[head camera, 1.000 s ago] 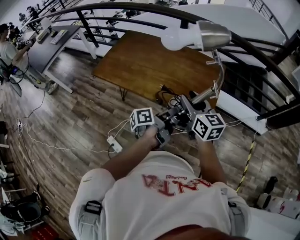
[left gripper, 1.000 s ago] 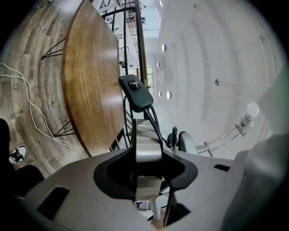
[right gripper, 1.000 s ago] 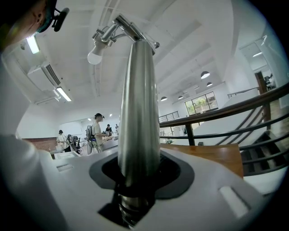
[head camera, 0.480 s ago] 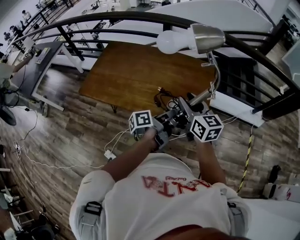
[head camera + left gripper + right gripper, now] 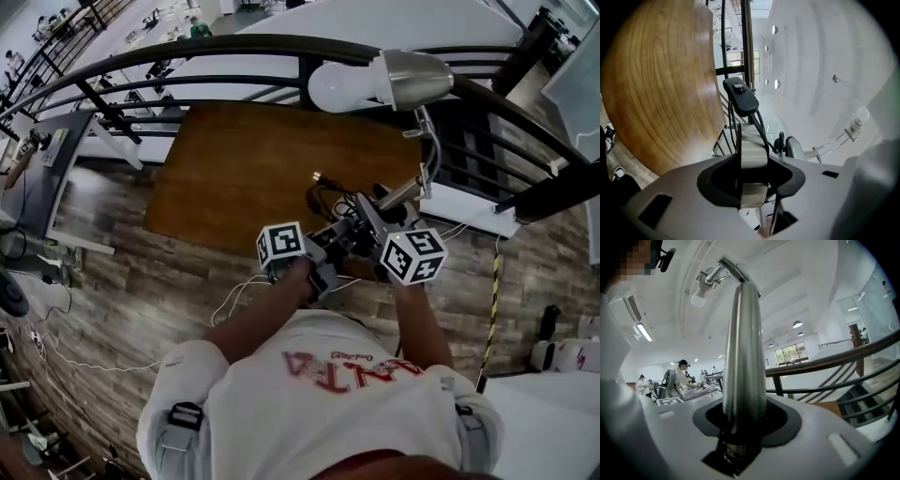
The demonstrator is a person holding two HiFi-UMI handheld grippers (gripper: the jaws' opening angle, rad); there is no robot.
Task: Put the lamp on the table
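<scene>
The silver desk lamp [image 5: 414, 75] with its white bulb [image 5: 336, 86] is carried in the air over the near edge of the brown wooden table [image 5: 234, 169]. In the head view my left gripper [image 5: 336, 242] and right gripper [image 5: 377, 214] sit side by side at the lamp's foot. My left gripper [image 5: 752, 180] is shut on the edge of the lamp's base [image 5: 752, 147], with the black cord and its switch [image 5: 740, 93] running past. My right gripper [image 5: 740, 430] is shut on the lamp's thick metal stem [image 5: 743, 362], and the bulb [image 5: 699, 298] shows above.
A black curved railing [image 5: 281, 45] runs just behind the table, with a lower floor beyond. A white power strip cable [image 5: 234, 291] lies on the wooden floor by the table. People work at desks [image 5: 682, 378] far off. A white table corner [image 5: 534, 422] is at my right.
The table has slid nearer and further under the lamp in the head view as I walk toward it. Both grippers keep the same hold on the lamp.
</scene>
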